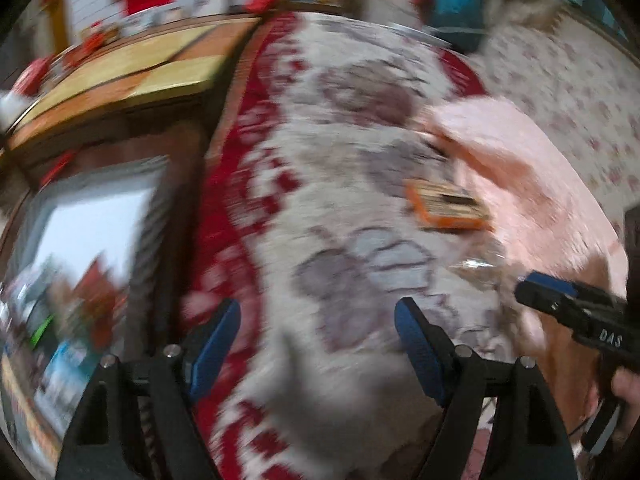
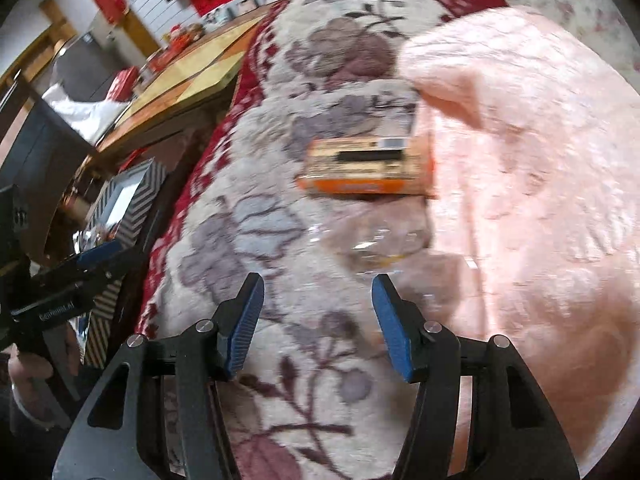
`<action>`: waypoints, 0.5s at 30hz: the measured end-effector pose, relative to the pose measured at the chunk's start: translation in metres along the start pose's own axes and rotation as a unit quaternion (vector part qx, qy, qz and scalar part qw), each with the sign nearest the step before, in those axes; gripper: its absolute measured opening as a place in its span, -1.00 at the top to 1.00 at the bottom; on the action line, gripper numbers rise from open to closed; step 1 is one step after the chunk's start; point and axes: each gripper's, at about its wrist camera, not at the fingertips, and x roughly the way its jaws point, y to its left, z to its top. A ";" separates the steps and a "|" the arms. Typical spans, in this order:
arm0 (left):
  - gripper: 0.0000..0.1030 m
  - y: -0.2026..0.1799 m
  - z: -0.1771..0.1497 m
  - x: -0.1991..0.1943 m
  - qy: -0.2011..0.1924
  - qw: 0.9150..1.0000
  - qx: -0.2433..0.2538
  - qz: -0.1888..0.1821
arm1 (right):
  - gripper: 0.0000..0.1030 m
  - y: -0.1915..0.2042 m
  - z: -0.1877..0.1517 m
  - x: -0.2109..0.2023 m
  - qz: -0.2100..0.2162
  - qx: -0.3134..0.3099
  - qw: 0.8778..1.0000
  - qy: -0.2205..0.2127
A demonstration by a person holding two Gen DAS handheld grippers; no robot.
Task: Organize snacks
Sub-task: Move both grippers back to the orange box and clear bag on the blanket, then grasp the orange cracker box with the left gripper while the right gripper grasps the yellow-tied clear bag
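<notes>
while both grippers tilt steeply down over a floral blanket [image 2: 320, 128], the left gripper [image 1: 318, 344] hangs with jaws spread and nothing between them. the right gripper [image 2: 318, 322] also stands spread and empty; its side reads "das" in the left wrist view. an orange snack box [image 2: 366, 168] lies flat where the floral blanket meets a pink blanket [image 2: 520, 160], ahead of the right gripper, its print too blurred to read. a crumpled clear wrapper [image 2: 380, 248] lies between box and fingertips.
</notes>
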 end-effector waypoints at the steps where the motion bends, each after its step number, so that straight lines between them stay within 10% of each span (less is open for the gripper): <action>1: -0.58 -0.009 0.005 0.006 0.004 1.000 0.020 -0.011 | -0.09 -0.003 0.000 -0.001 0.000 0.002 1.000 0.000; 8: -0.58 -0.064 0.050 0.055 0.022 0.985 0.155 -0.079 | -0.14 -0.029 -0.004 0.000 -0.002 0.025 1.000 0.005; 15: -0.58 -0.104 0.083 0.107 0.083 0.936 0.307 -0.153 | -0.14 -0.035 -0.008 0.004 0.011 0.030 0.999 0.008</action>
